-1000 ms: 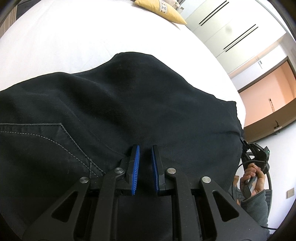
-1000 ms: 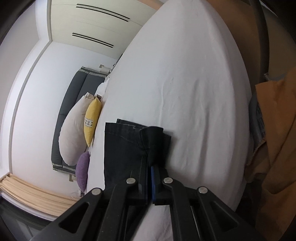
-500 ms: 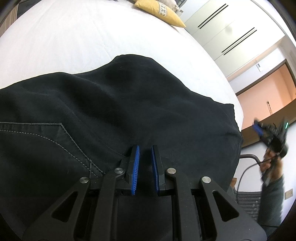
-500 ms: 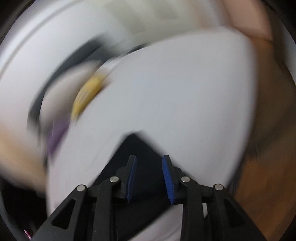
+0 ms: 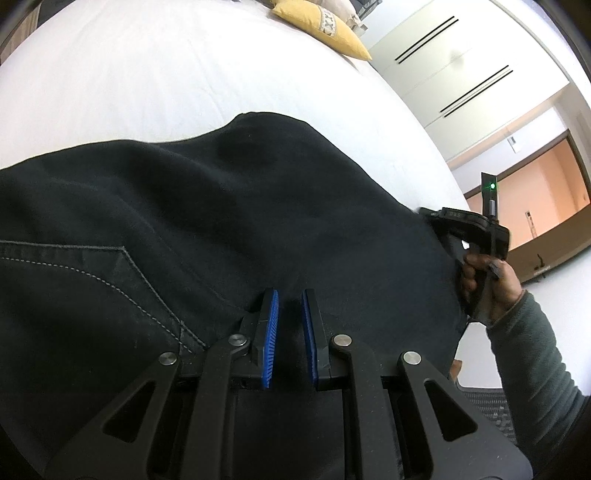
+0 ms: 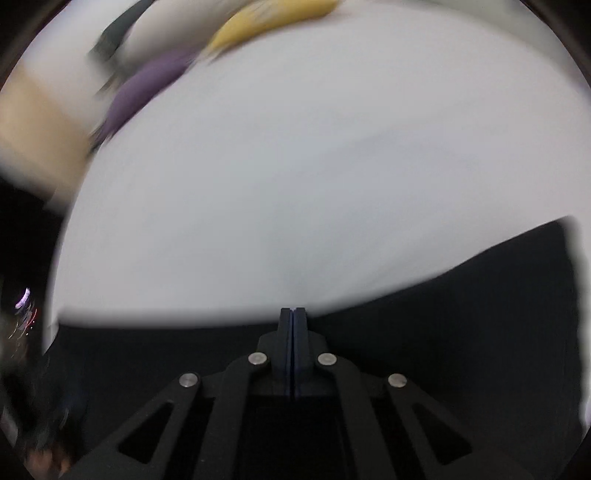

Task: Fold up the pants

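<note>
**Mia:** What are the jaws of the left gripper (image 5: 287, 314) doing?

**Ben:** Its blue pads (image 5: 271, 332) are standing a little bit apart. Dark cloth is showing in the thin gap. I cannot tell if they are pinching it or just sitting over it.

**Mia:** And the right gripper (image 6: 293, 314)?

**Ben:** Its jaws have just been closing, and now they are pressing flat together. No cloth is showing between them. The tips are sitting right at the edge of the pants (image 5: 221, 206).

**Mia:** Where are the pants lying?

**Ben:** They are lying spread out on the white bed (image 5: 184, 74), at the near side of it. They are black and soft, with small bumps and wrinkles. A back pocket (image 5: 74, 295) with light stitching is facing up. One pocket corner is reaching almost to the left gripper.

**Mia:** What is going on at the side of the bed?

**Ben:** A hand (image 5: 487, 284) in a grey-green sleeve (image 5: 532, 362) is holding the right gripper's handle there, right by the edge of the pants.

**Mia:** Is anything else lying on the bed?

**Ben:** A yellow pillow (image 5: 321, 27) is resting at the far end of the bed. In the right wrist view a purple pillow (image 6: 147, 85) is showing beside it, but that picture is looking very blurry.
</note>
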`<state>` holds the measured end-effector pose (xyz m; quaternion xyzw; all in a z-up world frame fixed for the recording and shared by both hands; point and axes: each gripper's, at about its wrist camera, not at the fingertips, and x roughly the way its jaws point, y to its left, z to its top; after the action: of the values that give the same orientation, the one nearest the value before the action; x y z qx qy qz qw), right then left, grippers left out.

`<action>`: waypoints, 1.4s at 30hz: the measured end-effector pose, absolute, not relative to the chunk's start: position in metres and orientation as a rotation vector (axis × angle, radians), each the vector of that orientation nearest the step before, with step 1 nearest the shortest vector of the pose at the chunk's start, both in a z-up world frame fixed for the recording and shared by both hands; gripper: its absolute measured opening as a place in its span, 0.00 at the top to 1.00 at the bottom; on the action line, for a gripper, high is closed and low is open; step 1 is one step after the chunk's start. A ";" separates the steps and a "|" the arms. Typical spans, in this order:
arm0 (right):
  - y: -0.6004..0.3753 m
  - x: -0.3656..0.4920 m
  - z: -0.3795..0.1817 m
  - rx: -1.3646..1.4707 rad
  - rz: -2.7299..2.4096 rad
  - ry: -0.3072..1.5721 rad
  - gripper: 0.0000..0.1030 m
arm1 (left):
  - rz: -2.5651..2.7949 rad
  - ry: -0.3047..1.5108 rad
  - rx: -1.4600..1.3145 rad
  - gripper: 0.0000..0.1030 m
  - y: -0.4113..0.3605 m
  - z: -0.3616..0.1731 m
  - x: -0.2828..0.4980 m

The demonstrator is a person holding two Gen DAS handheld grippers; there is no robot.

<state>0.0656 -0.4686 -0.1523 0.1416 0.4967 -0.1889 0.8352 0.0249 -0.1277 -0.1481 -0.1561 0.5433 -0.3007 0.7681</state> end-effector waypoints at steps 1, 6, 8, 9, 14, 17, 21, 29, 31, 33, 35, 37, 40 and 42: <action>-0.477 0.062 -0.146 0.311 -0.463 1.009 1.00 | -0.652 1.177 -0.338 0.88 -0.127 -0.148 0.025; -0.457 0.022 -0.102 0.461 -0.257 0.925 0.83 | -0.642 1.160 -0.337 0.88 -0.122 -0.138 0.020; -0.430 0.004 -0.097 0.492 -0.082 0.966 0.77 | -0.668 1.133 -0.338 0.87 -0.123 -0.128 0.017; -0.416 0.000 -0.103 0.480 -0.024 1.002 0.77 | -0.680 1.122 -0.330 0.87 -0.124 -0.125 0.016; -0.399 0.026 -0.159 0.487 -0.001 1.089 0.96 | -0.673 1.145 -0.251 0.87 -0.132 -0.132 0.016; -0.459 0.044 -0.173 0.647 -0.167 1.003 1.00 | -0.665 1.155 -0.297 0.87 -0.124 -0.142 0.027; -0.504 0.035 -0.147 0.566 -0.513 0.951 1.00 | -0.613 1.124 -0.279 0.87 -0.117 -0.132 0.040; -0.366 0.058 -0.112 0.634 0.101 1.062 0.73 | -0.601 1.107 -0.299 0.87 -0.103 -0.121 0.038; -0.325 0.083 -0.130 0.635 0.237 1.147 0.72 | -0.582 1.127 -0.265 0.87 -0.102 -0.124 0.041; -0.306 0.109 -0.163 0.623 0.219 1.232 0.71 | -0.566 1.136 -0.269 0.87 -0.101 -0.128 0.047; -0.322 0.128 -0.180 0.677 0.182 1.169 1.00 | -0.557 1.130 -0.302 0.87 -0.094 -0.132 0.052; -0.358 0.139 -0.182 0.745 0.069 1.050 1.00 | -0.546 1.114 -0.310 0.87 -0.087 -0.131 0.057; -0.396 0.124 -0.151 0.714 -0.179 0.963 0.87 | -0.529 1.093 -0.294 0.87 -0.085 -0.125 0.054; -0.398 0.099 -0.119 0.695 -0.077 0.906 0.76 | -0.540 1.077 -0.302 0.87 -0.083 -0.118 0.047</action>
<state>0.0987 -0.3983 -0.1189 0.3288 0.4288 -0.0363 0.8407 0.0468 -0.0835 -0.1184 -0.1416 0.5044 -0.2530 0.8133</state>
